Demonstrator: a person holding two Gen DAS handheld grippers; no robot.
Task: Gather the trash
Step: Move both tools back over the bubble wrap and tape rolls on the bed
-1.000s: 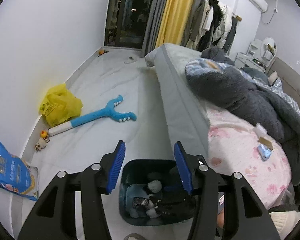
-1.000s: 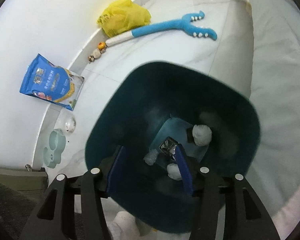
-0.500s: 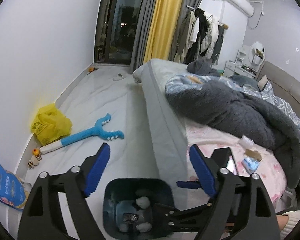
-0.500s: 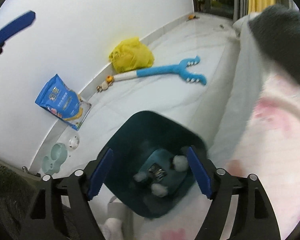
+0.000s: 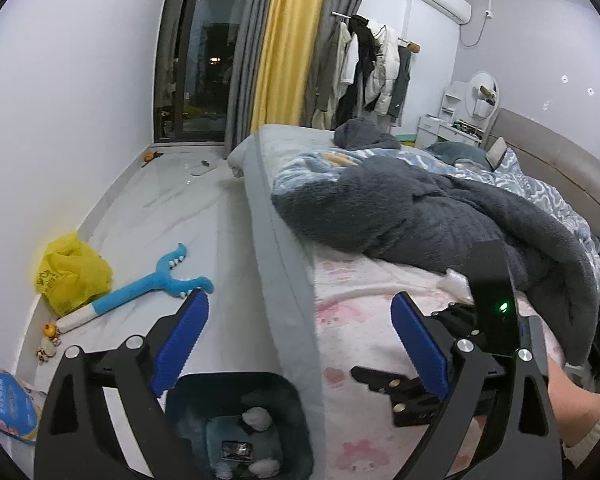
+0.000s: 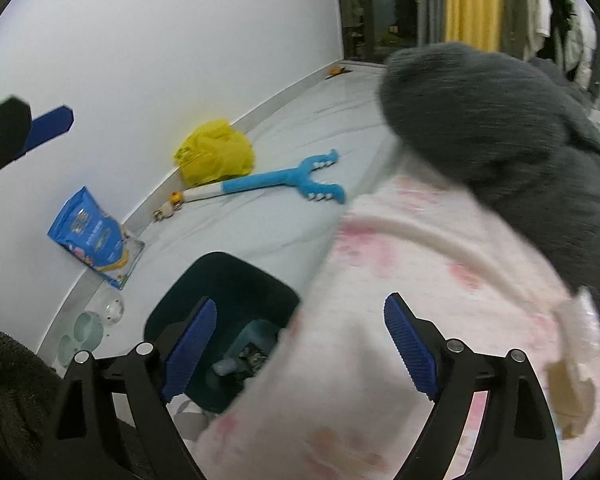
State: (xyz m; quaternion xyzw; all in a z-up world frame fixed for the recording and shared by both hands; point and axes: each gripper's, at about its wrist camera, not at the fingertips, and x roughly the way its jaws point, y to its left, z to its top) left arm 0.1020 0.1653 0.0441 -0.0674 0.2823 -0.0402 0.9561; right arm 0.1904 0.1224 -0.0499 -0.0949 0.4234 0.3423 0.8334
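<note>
Both grippers are empty right now. The left gripper point(image 5: 300, 340) has just been spreading its blue-padded jaws and they stand wide apart with nothing between them, same story for the right gripper point(image 6: 300, 348).

Right under them sits the dark teal plastic trash bin point(image 5: 296, 400) on the pale marble floor point(image 5: 172, 216), tight against the side of the bed. Inside it you can see crumpled white tissue balls point(image 5: 256, 418) and a small shiny wrapper point(image 5: 236, 449).

On the pink-patterned bedsheet point(image 6: 380, 360), a scrap of brown cardboard point(image 6: 572, 392) lies near the right edge, kinda blurry.

Further out there's a fluffy dark grey blanket point(image 5: 440, 216), then by the wall a blue plush slingshot-shaped toy point(image 5: 152, 284), a yellow plastic bag point(image 5: 72, 272) and a blue snack bag point(image 6: 92, 240).
</note>
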